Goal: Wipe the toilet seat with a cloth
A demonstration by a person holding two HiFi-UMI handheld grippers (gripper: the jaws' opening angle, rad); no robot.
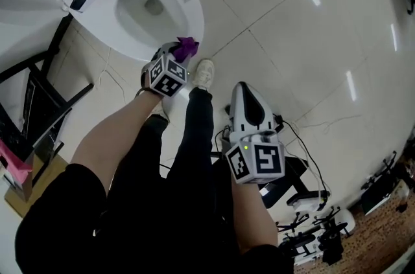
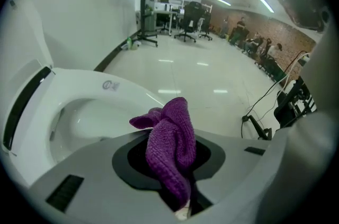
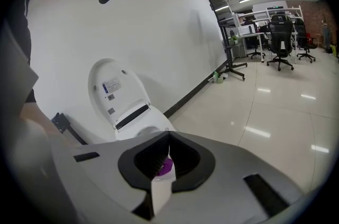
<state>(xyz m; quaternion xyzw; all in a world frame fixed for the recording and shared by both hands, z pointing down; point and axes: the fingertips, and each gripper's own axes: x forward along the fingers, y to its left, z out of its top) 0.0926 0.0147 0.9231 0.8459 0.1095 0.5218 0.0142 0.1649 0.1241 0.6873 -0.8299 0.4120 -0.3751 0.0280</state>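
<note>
The white toilet (image 1: 133, 39) stands at the upper left of the head view with its lid (image 3: 114, 90) raised and its seat (image 2: 114, 86) down around the bowl. My left gripper (image 1: 179, 54) hangs just over the seat's front rim, shut on a bunched purple cloth (image 1: 187, 46). In the left gripper view the cloth (image 2: 170, 133) bulges out from between the jaws of the left gripper (image 2: 174, 164). My right gripper (image 1: 240, 87) is lower right over the floor tiles, apart from the toilet. The right gripper (image 3: 168, 150) is shut with nothing in it.
A black metal rack (image 1: 39, 98) stands left of the toilet against the wall. The person's legs and a white shoe (image 1: 204, 72) are below the bowl's front. Cables and black-and-white devices (image 1: 311, 208) lie on the floor at lower right. Office chairs (image 2: 193, 21) stand far off.
</note>
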